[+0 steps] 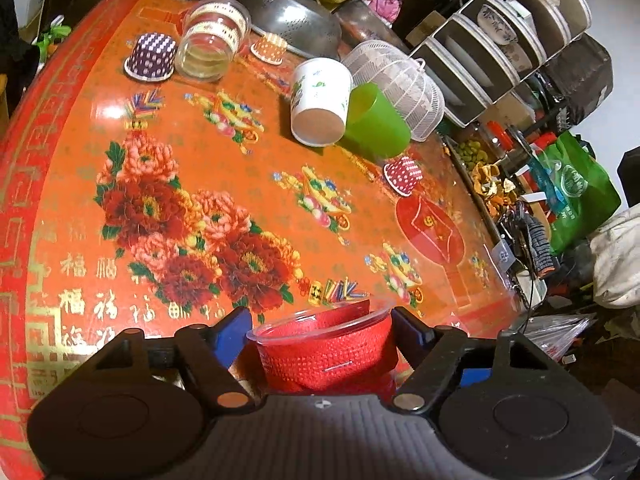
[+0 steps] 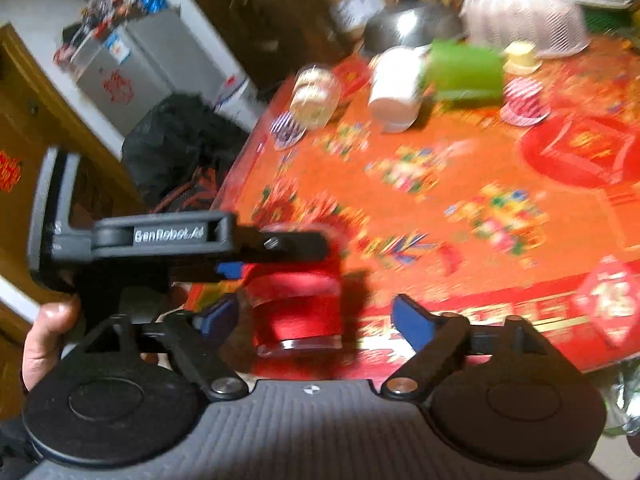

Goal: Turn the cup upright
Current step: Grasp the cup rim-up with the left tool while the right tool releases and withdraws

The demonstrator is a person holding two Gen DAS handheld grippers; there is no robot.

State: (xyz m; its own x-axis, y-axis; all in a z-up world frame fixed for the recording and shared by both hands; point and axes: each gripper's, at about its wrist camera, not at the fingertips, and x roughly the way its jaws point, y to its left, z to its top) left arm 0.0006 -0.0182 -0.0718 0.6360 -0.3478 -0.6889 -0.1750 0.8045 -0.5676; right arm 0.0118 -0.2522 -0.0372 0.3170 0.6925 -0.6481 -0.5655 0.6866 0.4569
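Fingers (image 1: 236,332) of the left gripper (image 1: 322,330), blue-padded, are pressing both sides of a clear plastic cup wrapped in red woven fabric (image 1: 326,354), clenching it just above the near edge of the round table with the orange flowered cover (image 1: 60,168). Farther off, a white paper cup (image 1: 320,102) is lying on its side against a green plastic cup (image 1: 376,122), with a white wire basket (image 1: 400,80) behind them and a clear jar (image 1: 210,40) lying beside a purple dotted cup (image 1: 152,58).

In the blurred right wrist view, the right gripper (image 2: 314,320) is standing released, its blue pads apart, with the red-wrapped cup (image 2: 296,304) between them; whether either pad touches it is unclear. The left gripper (image 2: 236,256) is gripping that cup from the left, the cup's clear rim facing the camera. A hand (image 2: 44,340) is holding the left gripper.
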